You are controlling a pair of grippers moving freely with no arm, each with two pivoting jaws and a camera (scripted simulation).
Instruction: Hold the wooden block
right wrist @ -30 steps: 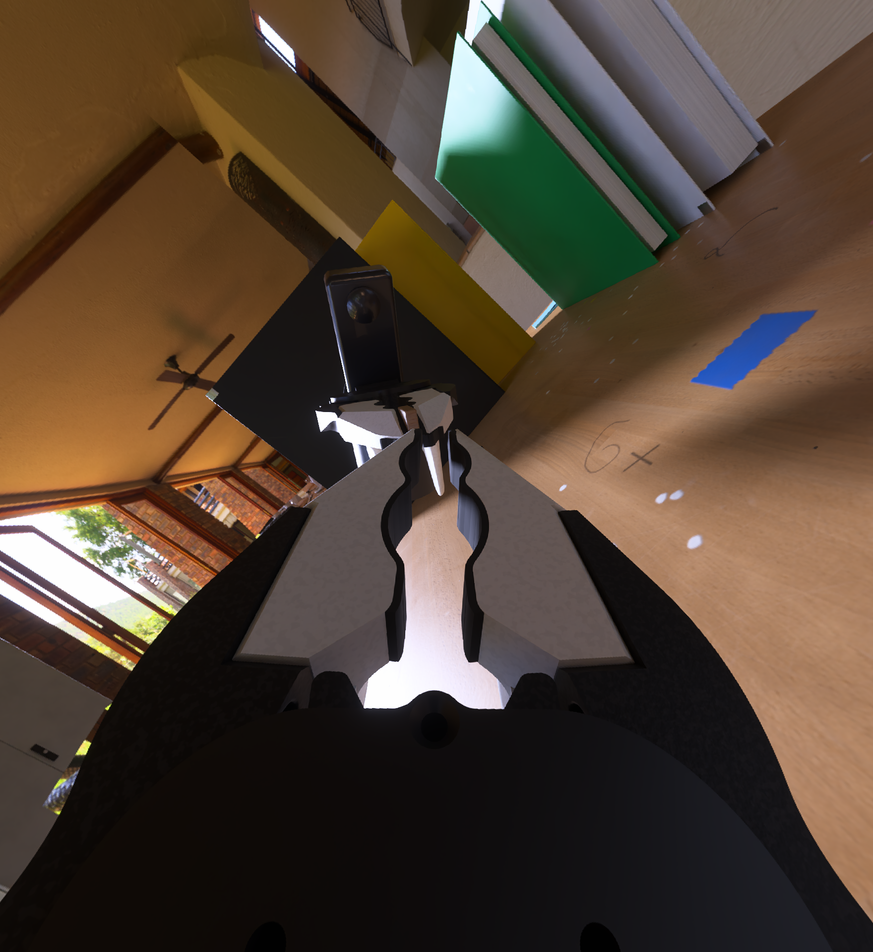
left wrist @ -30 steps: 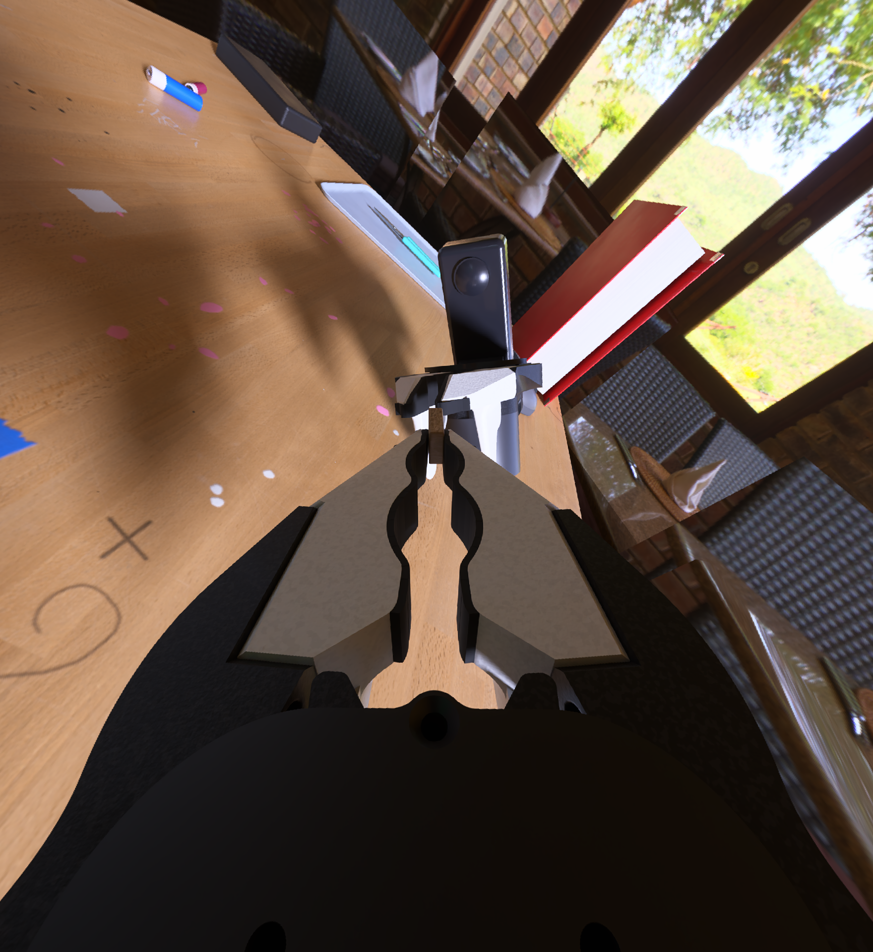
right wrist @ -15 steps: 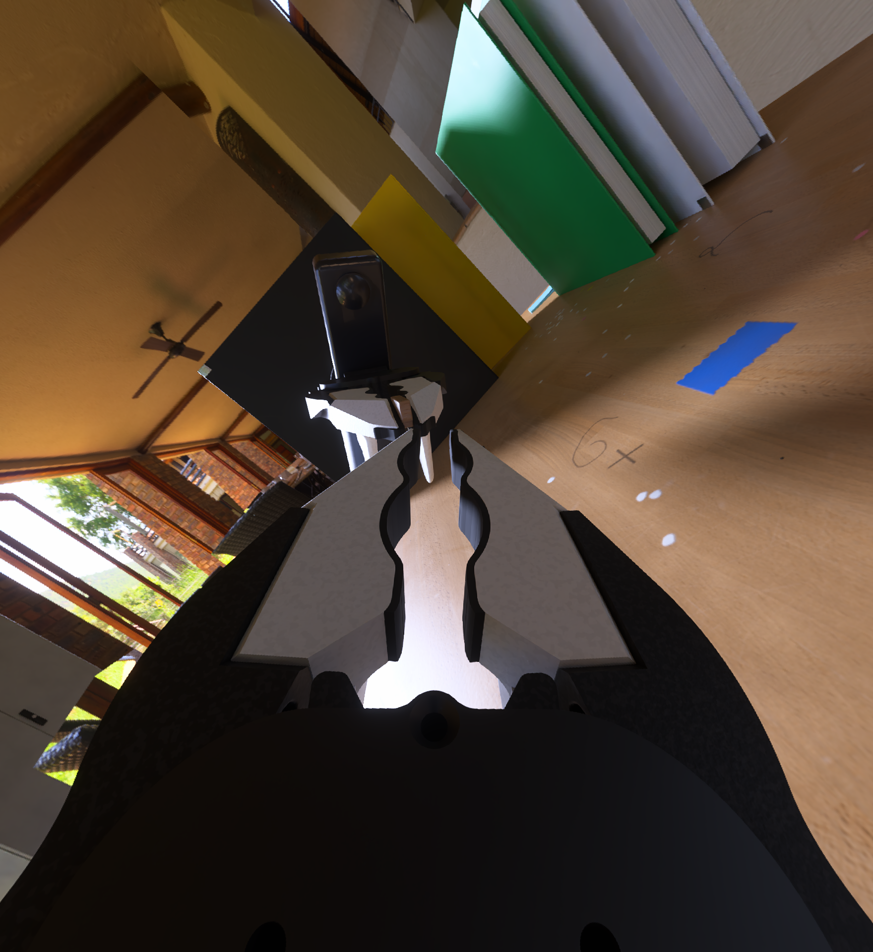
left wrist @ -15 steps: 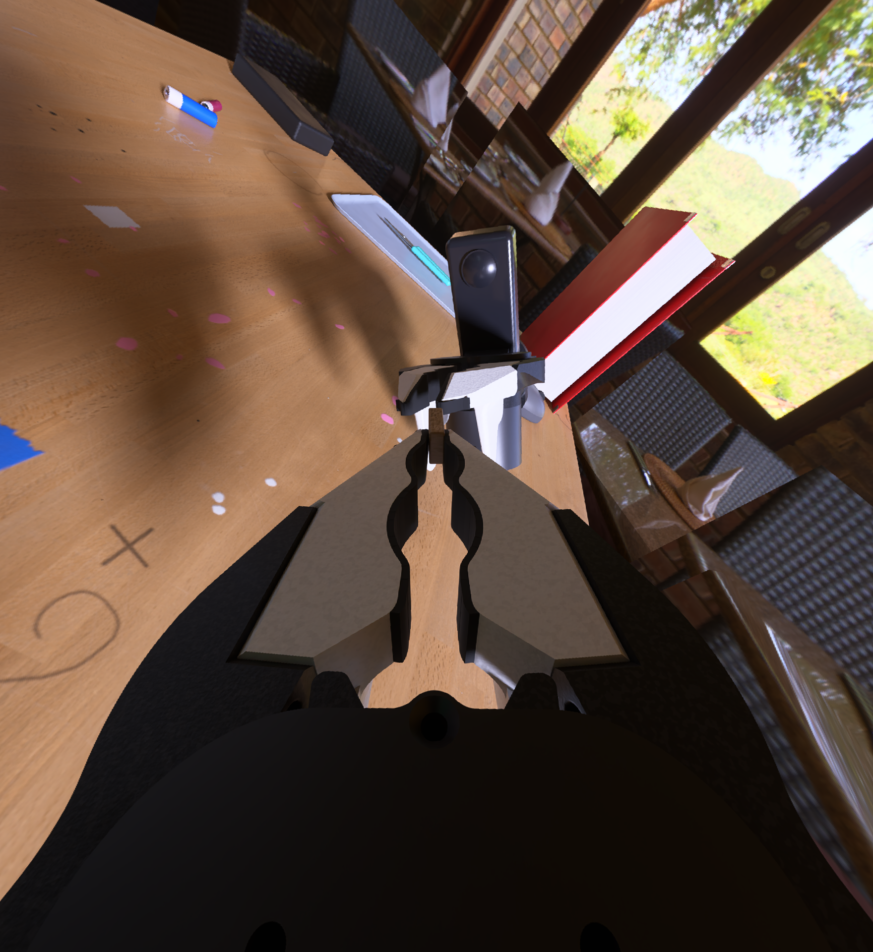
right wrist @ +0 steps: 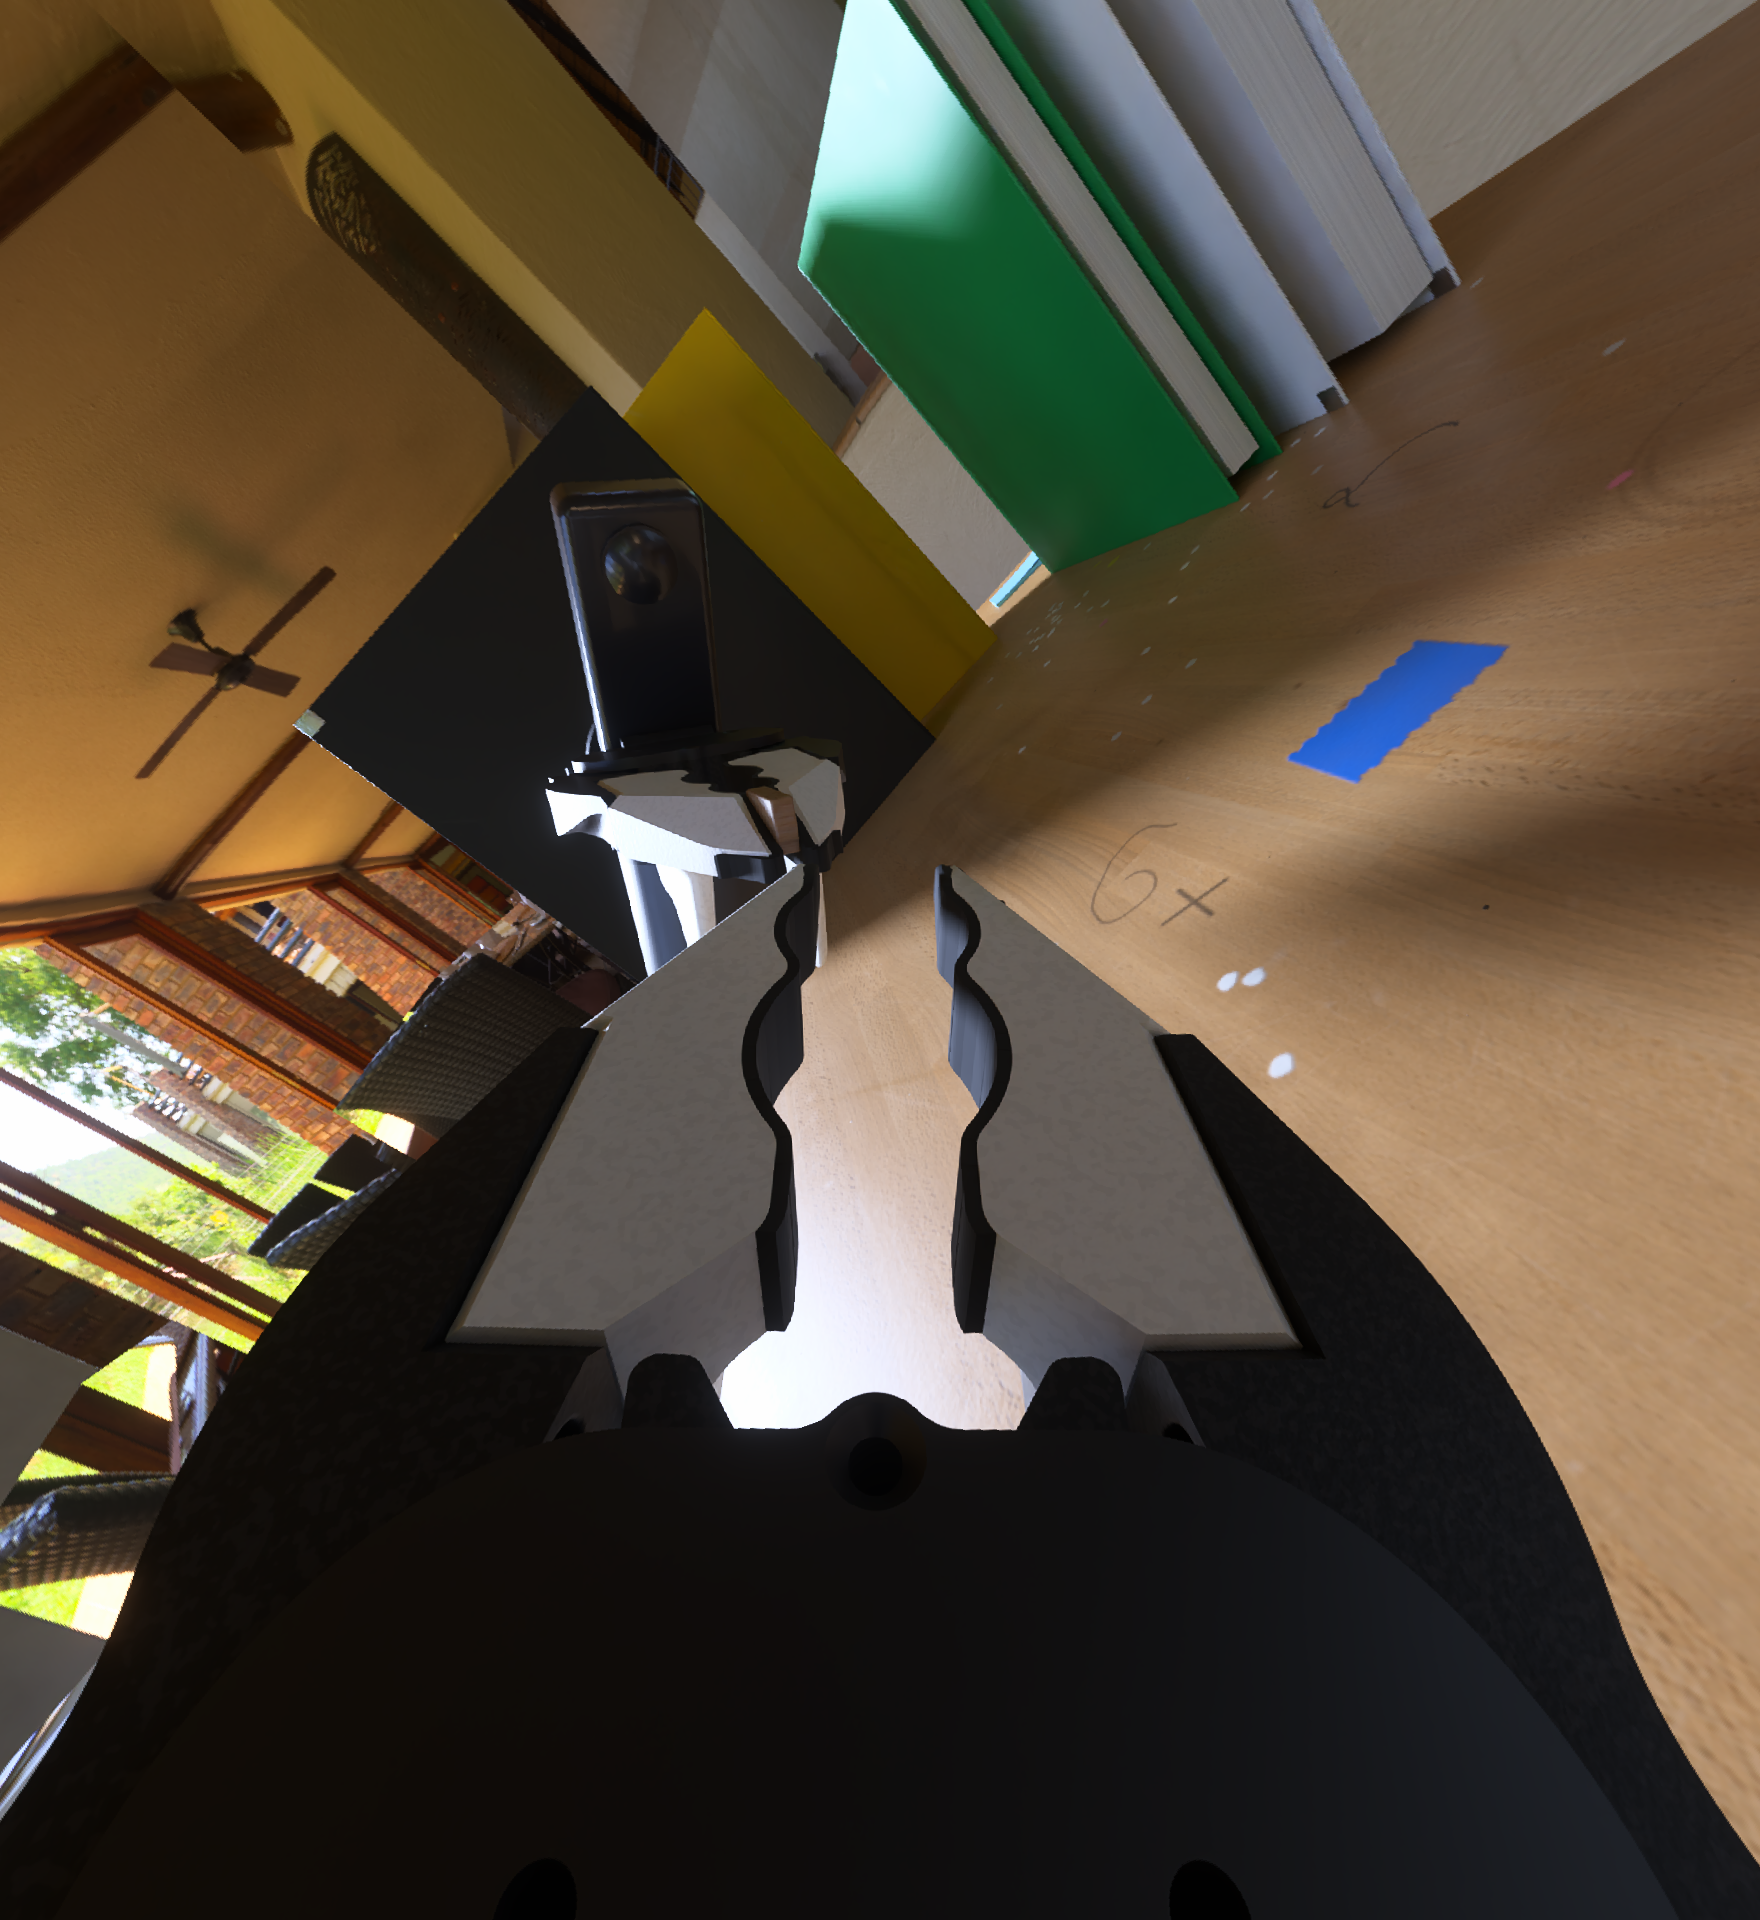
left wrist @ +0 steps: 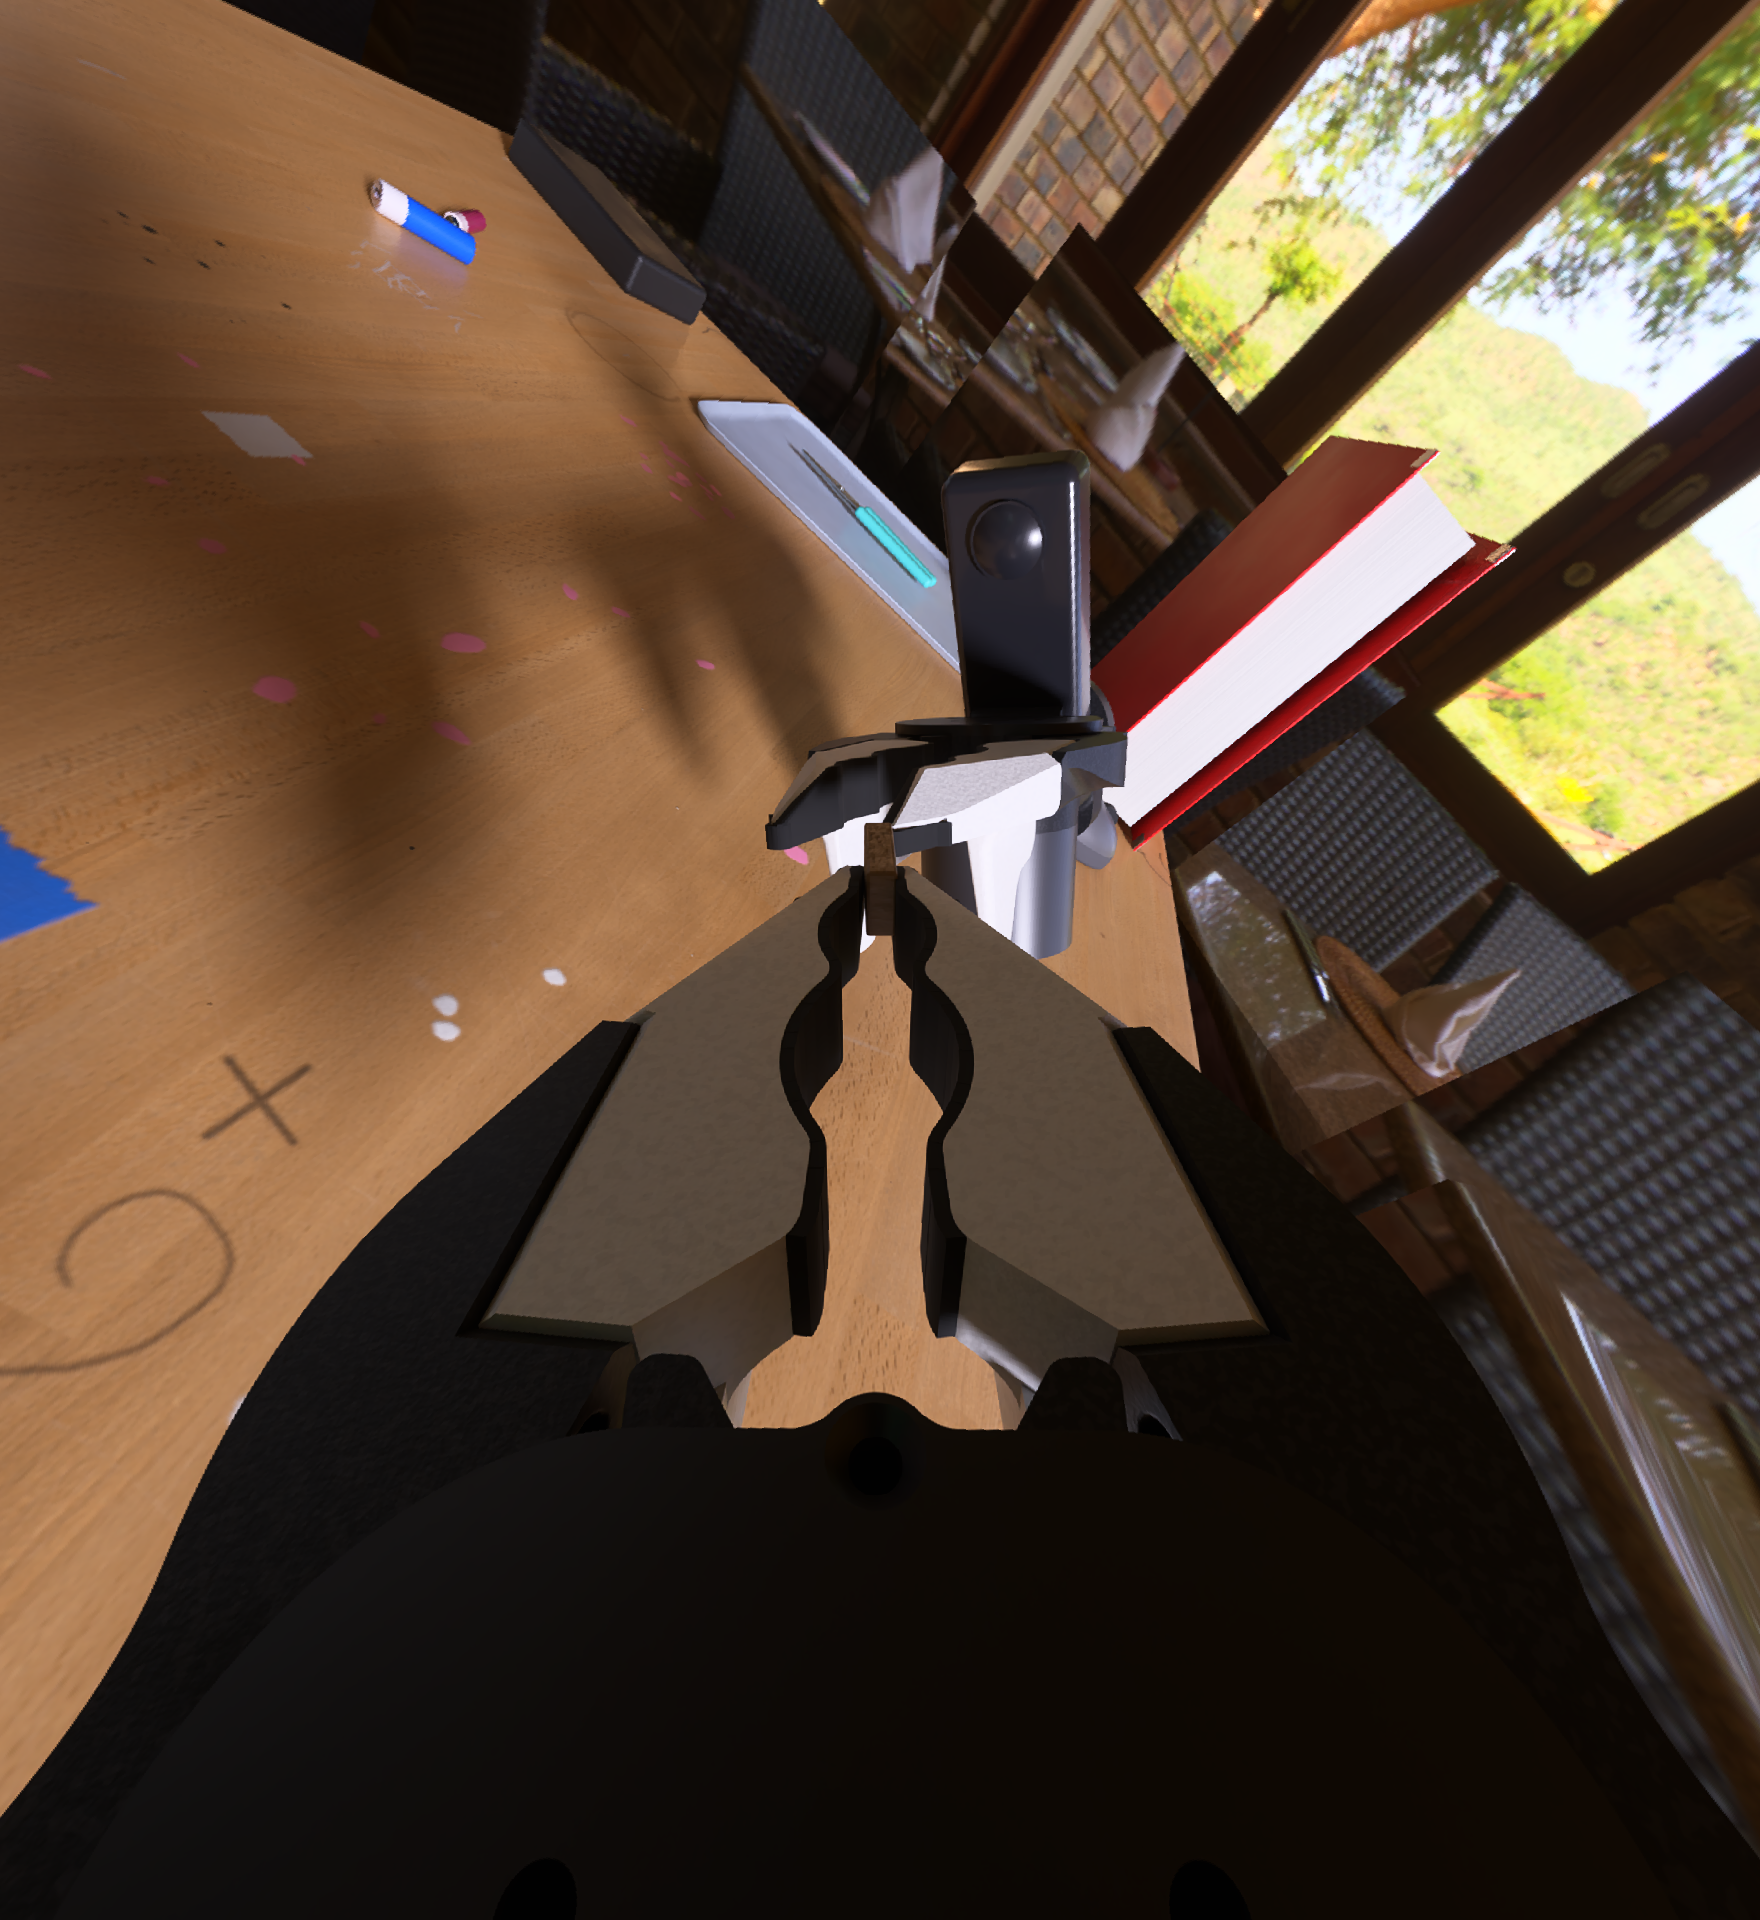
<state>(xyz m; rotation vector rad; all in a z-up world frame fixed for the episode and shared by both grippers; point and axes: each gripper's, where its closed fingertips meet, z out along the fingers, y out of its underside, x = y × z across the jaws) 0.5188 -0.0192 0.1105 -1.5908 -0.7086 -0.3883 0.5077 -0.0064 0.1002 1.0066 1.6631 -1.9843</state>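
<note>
A small wooden block (left wrist: 881, 883) is pinched between the tips of my left gripper (left wrist: 881, 899), which is shut on it above the wooden table (left wrist: 440, 790). My right gripper (right wrist: 876, 894) is open and empty, its jaws well apart. It faces the left gripper tip to tip and stands just off the block. In the right wrist view the block (right wrist: 774, 812) shows in the left gripper's fingers (right wrist: 689, 821), up and left of my right fingertips. The right gripper also shows in the left wrist view (left wrist: 959, 800), just beyond the block.
A red book (left wrist: 1271, 634) stands tilted behind the right gripper. A white tray (left wrist: 782, 457), a blue marker (left wrist: 424, 220) and a dark box (left wrist: 606, 223) lie farther off. Green (right wrist: 1011, 343), yellow (right wrist: 803, 509) and black (right wrist: 460, 665) boards lean at the table's other end. Blue tape (right wrist: 1395, 712) lies on the table.
My right gripper, shut on the block a second ago, has opened wide and let go of it. My left gripper has stayed shut on the block.
</note>
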